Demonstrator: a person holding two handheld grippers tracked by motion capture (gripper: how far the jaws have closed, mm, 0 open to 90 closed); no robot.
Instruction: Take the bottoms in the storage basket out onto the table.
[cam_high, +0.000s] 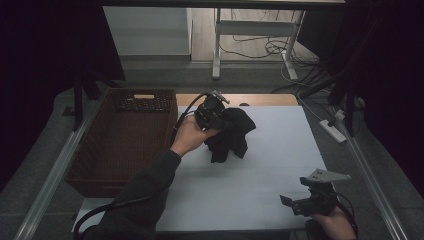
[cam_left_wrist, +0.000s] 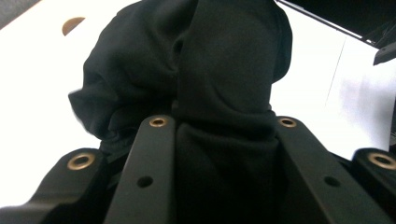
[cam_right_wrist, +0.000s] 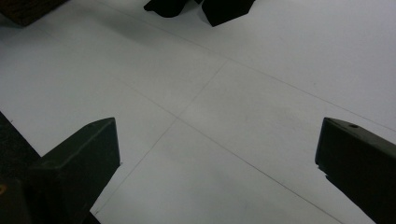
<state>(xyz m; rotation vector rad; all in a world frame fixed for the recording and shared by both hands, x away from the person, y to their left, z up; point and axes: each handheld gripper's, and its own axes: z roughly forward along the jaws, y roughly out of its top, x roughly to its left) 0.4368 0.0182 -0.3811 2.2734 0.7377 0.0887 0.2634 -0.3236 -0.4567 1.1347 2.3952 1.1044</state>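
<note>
Cloth (cam_high: 231, 134) is hanging bunched from the left gripper (cam_high: 216, 116), lifted over the far middle of the white table (cam_high: 260, 180) — its long axis is running roughly up and down, loose ends drooping toward the table. In the left gripper view the jaws are pinching a thick fold of the cloth (cam_left_wrist: 224, 93) between them, probably near its top so the rest is dangling free for carrying. A brown basket (cam_high: 120, 145) is sitting just left of the table, near the left hand (cam_high: 187, 137) — likely where the cloth is going. Right gripper (cam_high: 305, 202) is waiting at the table's near right corner, well apart from the cloth, jaws spread wide and holding nothing.
</note>
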